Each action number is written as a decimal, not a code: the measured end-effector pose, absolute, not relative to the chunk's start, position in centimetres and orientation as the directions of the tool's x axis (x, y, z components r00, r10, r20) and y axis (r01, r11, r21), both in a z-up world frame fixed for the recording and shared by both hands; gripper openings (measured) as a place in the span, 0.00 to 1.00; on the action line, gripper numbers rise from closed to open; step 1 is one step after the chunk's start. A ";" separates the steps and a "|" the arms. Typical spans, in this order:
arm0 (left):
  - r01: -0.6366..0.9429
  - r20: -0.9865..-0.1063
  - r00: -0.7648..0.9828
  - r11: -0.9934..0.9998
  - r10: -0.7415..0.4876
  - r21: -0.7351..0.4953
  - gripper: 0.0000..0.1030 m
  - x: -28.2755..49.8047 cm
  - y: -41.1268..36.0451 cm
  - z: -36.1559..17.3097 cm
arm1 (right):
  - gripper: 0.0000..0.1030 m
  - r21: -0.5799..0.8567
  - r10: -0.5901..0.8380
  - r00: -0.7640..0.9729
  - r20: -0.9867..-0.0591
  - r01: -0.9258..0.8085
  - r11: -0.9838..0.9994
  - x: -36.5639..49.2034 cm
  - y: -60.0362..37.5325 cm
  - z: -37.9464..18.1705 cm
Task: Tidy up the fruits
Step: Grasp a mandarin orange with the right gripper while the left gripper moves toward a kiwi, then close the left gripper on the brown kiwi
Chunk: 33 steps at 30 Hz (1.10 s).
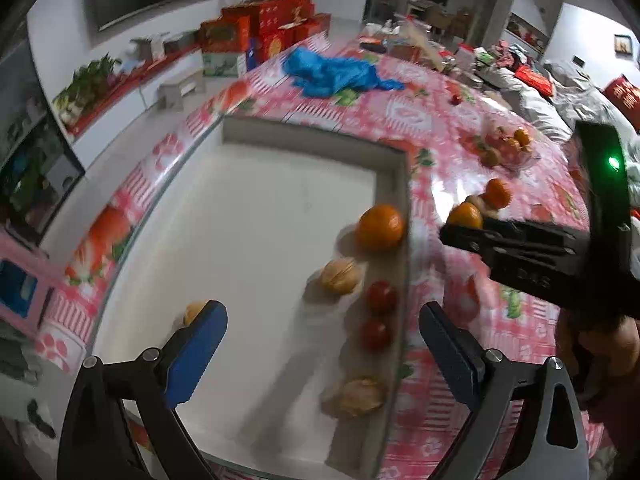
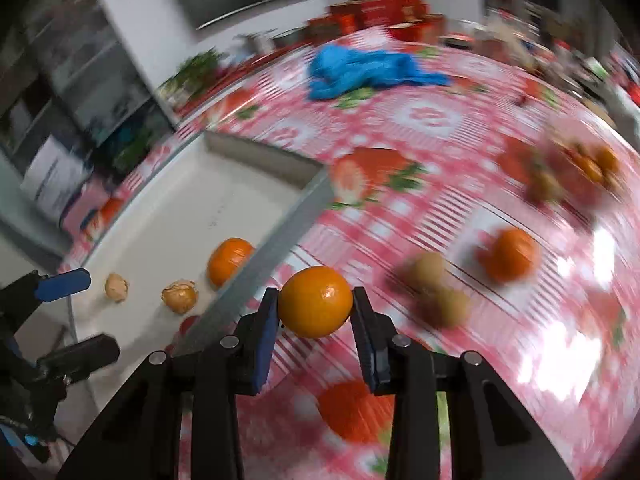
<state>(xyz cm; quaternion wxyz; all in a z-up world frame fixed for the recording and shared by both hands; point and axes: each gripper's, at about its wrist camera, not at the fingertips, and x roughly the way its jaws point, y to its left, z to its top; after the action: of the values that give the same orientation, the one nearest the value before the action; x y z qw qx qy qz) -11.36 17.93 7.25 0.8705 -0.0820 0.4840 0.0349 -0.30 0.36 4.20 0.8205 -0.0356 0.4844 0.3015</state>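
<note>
The right gripper (image 2: 316, 304) has its jaws pinching a tangerine (image 2: 315, 302), just outside the right wall of the white tray (image 2: 256, 276) on the table (image 2: 420, 120). The left gripper (image 1: 323, 338) hangs over the tray with jaws spread and nothing between them. Along that right wall lie another tangerine (image 1: 380, 227), walnuts (image 1: 340, 276) and two red fruits (image 1: 382, 297); the tray's left half is bare. A loose tangerine (image 2: 512, 254) and two brown fruits (image 2: 438, 286) sit on the cloth toward the table's right edge
</note>
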 end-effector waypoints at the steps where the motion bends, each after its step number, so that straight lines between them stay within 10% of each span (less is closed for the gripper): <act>1: -0.126 -0.844 0.535 0.986 -0.022 -0.106 0.94 -11.0 17.4 7.7 | 0.38 0.236 0.441 0.368 -0.818 -0.485 0.842 -0.7 -1.1 4.5; 19: -0.003 -0.858 0.510 0.998 -0.056 -0.067 0.93 -1.9 3.2 3.7 | 0.38 0.068 0.096 0.550 -0.830 -0.071 0.995 -7.4 -15.1 2.3; 22: -0.010 -0.879 0.473 0.997 -0.066 -0.080 0.66 -0.4 2.2 2.7 | 0.38 0.077 0.102 0.561 -0.822 -0.069 0.995 -7.9 -15.4 2.2; 33: -0.064 -0.874 0.485 0.997 -0.011 -0.048 0.56 1.8 0.7 1.6 | 0.38 0.093 0.112 0.565 -0.818 -0.061 0.994 -8.2 -15.5 1.7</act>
<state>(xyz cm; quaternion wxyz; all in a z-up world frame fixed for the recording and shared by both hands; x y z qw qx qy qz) 1.81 0.72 1.55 0.8609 -0.0368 0.5072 0.0156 -8.22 -15.51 1.68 0.8841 0.0270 0.4640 0.0489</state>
